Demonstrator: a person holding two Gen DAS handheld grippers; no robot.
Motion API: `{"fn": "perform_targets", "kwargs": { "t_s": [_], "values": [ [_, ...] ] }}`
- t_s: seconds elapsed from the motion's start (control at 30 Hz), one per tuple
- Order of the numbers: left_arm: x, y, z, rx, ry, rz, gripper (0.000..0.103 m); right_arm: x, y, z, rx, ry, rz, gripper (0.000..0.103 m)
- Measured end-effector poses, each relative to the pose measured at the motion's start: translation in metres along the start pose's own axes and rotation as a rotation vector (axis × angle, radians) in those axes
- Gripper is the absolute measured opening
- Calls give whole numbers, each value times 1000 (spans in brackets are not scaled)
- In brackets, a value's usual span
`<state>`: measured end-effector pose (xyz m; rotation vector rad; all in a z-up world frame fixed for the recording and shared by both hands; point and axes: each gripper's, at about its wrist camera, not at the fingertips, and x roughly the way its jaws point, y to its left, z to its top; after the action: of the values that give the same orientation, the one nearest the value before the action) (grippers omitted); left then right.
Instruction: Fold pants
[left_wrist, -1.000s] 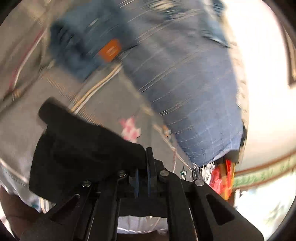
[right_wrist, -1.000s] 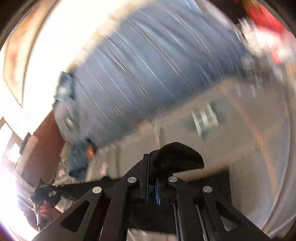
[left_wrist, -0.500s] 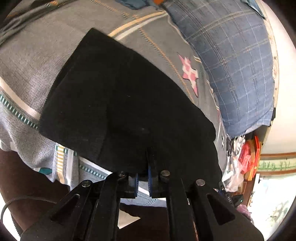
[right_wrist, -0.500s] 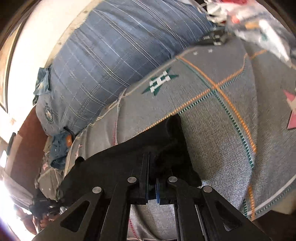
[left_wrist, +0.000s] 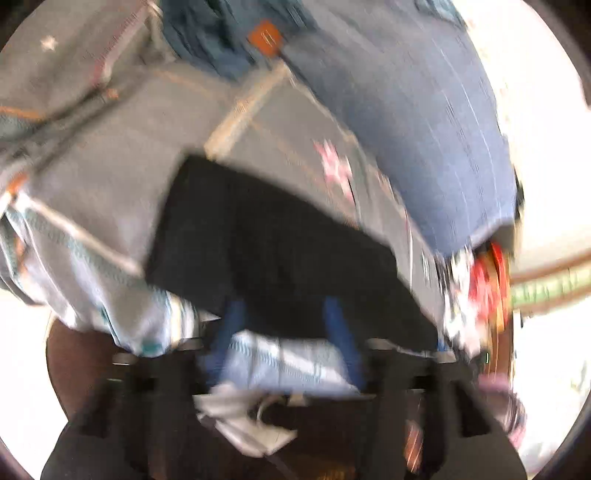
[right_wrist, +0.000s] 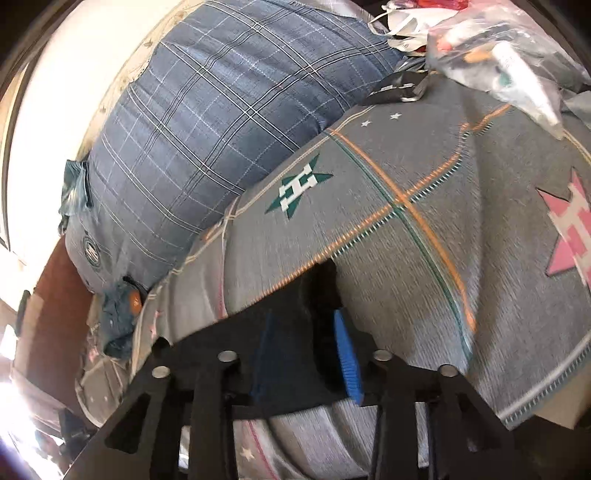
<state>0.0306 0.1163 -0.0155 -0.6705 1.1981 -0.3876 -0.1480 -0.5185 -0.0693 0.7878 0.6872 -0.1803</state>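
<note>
So, going left to right: the left gripper (left_wrist: 284, 325) has its jaws spread wide, blue pads showing either side, nothing pinched. The pants (left_wrist: 266, 236) lie flat on the bed (left_wrist: 92, 184) straight ahead of it, near the bed's front edge, as a dark folded slab with its long axis running left to right across the view. It's blurry, so I can't say if the pads touch the cloth. The right gripper (right_wrist: 306, 354) is wide open too, with a bunched corner of the pants sitting between the pads, not clamped. Both are about equally close, each at its own end. Behind, against the wall side of the bed, there's a blue plaid pillow (right_wrist: 207, 122), some jeans (left_wrist: 221, 33) at its left end and bags (right_wrist: 498, 48) at the far right corner. Nothing's in the way, I'd say.
</note>
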Motion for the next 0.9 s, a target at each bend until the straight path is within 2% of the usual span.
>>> {"fn": "perform_targets", "kwargs": {
  "t_s": [0.1, 0.23, 0.3, 0.33, 0.37, 0.43, 0.53, 0.6, 0.67, 0.7, 0.73, 0.83, 0.9],
  "values": [
    [13, 5, 23, -69, -8, -35, 59, 17, 2, 7, 16, 23, 5, 38],
    [38, 21, 46, -141, 7, 47, 60, 40, 7, 10, -19, 58, -33, 38],
    [52, 29, 50, -188, 39, 53, 57, 44, 9, 10, -51, 49, -59, 37],
    [54, 30, 51, -188, 41, 67, 54, 46, 12, 11, -81, 50, -80, 26],
    [52, 26, 50, -172, 23, 84, 49, 47, 15, 13, -112, 49, -100, 1],
    [47, 17, 50, -133, -3, 79, 42, 38, 28, 16, -168, 24, -96, 2],
    [50, 11, 49, -86, -27, 135, 41, 16, 51, 15, -267, -81, -98, 2],
    [58, 17, 48, -94, -6, 148, 39, 27, 46, 14, -275, -52, -150, 2],
    [53, 17, 48, -88, -8, 143, 39, 53, 31, 8, -273, 35, -258, 2],
    [48, 17, 48, -89, -2, 137, 39, 55, 26, 7, -258, 46, -259, 4],
    [41, 17, 47, -93, -1, 122, 39, 50, 25, 7, -234, 19, -245, 10],
    [17, 20, 41, -98, -4, 71, 39, 25, 33, 11, -207, -65, -257, 12],
    [0, 18, 30, -98, 4, 26, 42, 9, 47, 9, -224, -94, -225, 12]
  ]
}}
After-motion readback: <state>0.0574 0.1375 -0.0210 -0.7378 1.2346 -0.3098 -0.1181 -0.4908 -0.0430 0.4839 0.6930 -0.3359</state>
